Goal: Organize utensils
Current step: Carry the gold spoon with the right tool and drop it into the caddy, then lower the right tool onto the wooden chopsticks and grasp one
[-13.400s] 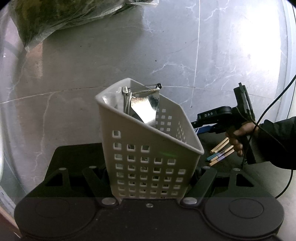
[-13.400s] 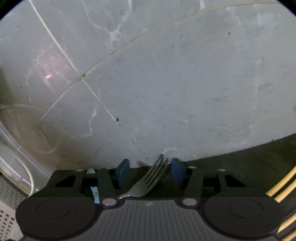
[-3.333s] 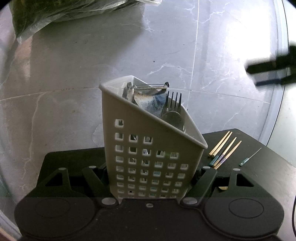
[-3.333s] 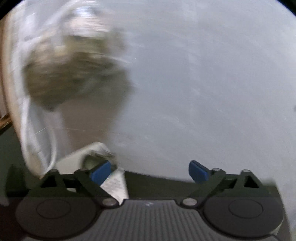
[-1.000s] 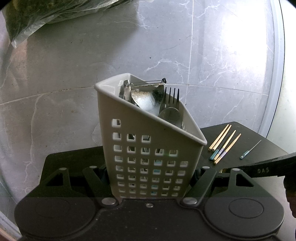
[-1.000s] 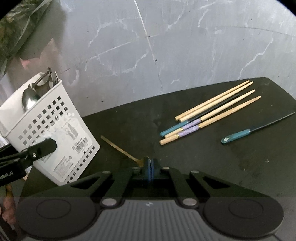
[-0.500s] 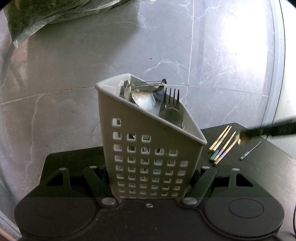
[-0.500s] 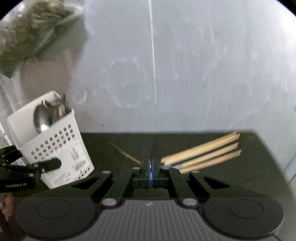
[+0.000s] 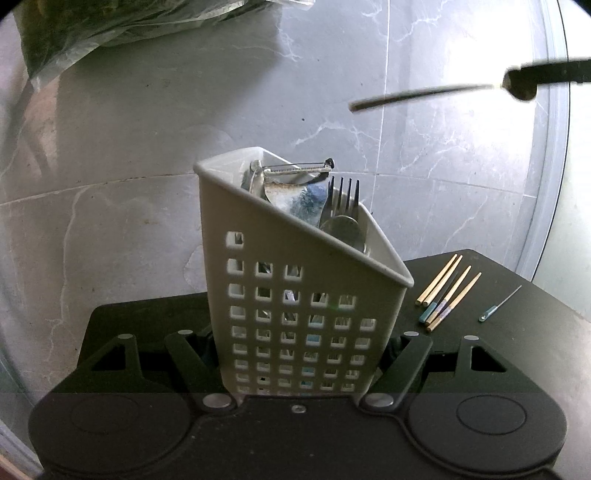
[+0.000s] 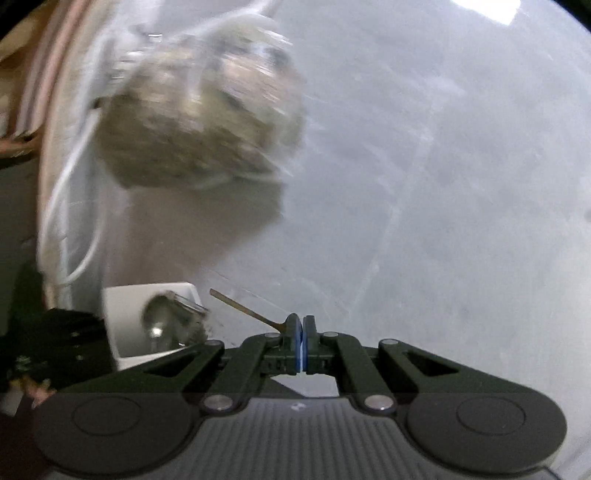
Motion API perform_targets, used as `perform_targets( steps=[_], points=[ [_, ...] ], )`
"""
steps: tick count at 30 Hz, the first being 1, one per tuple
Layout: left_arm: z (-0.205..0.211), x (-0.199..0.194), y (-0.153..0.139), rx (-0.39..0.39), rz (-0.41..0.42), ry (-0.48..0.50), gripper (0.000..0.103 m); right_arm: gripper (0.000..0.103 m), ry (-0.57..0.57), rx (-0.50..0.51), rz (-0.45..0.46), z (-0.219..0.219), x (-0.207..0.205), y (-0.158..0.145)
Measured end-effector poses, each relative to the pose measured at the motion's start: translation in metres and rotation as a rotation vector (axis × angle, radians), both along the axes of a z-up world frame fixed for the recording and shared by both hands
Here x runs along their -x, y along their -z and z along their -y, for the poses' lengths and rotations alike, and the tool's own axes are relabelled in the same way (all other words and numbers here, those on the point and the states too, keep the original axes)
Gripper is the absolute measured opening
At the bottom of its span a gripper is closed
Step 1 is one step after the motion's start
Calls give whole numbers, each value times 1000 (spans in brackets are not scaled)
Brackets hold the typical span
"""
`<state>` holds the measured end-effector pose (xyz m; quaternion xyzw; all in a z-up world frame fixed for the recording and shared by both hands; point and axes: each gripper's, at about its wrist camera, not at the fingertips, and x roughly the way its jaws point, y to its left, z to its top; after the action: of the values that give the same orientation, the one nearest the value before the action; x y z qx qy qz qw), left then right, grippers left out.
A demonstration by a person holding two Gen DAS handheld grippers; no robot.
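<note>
We hold a white perforated caddy (image 9: 295, 317) between our left tongs (image 9: 299, 354), whose arms press its two sides, so it stands a little tilted above the black desk (image 9: 517, 325). Inside the caddy stand a fork (image 9: 345, 195) with tines up, a spoon (image 9: 341, 229) just in front of it, and toward the caddy's far corner a peeler (image 9: 295, 169) and other metal pieces we cannot tell apart. Our right tongs (image 10: 302, 343) are pinched tight on a thin golden stick (image 10: 242, 308), a chopstick perhaps, which juts from the blue pads toward the caddy's open top (image 10: 147, 317); from the left wrist it shows as a dark blurred line (image 9: 421, 96) high above the caddy. To the right of the caddy, loose chopsticks (image 9: 443, 291) lie together on the desk, with a thin teal-handled pick (image 9: 498, 304) beyond them. Behind the caddy spreads a grey marble-tiled floor (image 9: 147, 147), and a clear plastic bag (image 9: 110, 22) of something dark green lies at its far edge.
</note>
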<state>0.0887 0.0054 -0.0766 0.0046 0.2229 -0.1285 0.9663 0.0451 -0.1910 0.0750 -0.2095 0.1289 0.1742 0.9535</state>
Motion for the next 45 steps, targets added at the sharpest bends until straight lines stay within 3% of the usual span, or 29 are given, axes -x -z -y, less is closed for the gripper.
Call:
perform_targets(
  steps=[8, 12, 14, 16, 19, 23, 26, 29, 33, 39, 45],
  points=[
    [-1, 1, 1, 2, 2, -1, 77, 1, -293, 330, -4, -61, -5, 6],
    [-1, 1, 1, 2, 4, -3, 77, 6, -358, 366, -6, -90, -15, 23],
    [0, 1, 1, 2, 4, -4, 77, 31, -361, 327, -14, -97, -22, 30],
    [1, 1, 0, 2, 3, -5, 77, 40, -344, 250, -38, -98, -29, 34],
    [1, 1, 0, 1, 2, -7, 77, 66, -267, 90, -62, -85, -31, 38],
    [1, 2, -1, -1, 4, -7, 77, 91, -62, -226, -128, -39, -27, 48],
    [2, 2, -1, -7, 2, -7, 77, 102, 136, -413, -213, 10, -25, 74],
    [3, 2, -2, -8, -1, -14, 77, 103, 336, -492, -332, 61, -30, 109],
    [9, 2, -4, -13, -12, -33, 77, 103, 523, -535, -454, 117, -44, 147],
    [16, -2, -7, -25, -24, -62, 77, 100, 683, -663, -580, 175, -89, 181],
    [23, -5, -8, -30, -32, -90, 77, 76, 756, -664, -633, 182, -136, 206]
  ],
)
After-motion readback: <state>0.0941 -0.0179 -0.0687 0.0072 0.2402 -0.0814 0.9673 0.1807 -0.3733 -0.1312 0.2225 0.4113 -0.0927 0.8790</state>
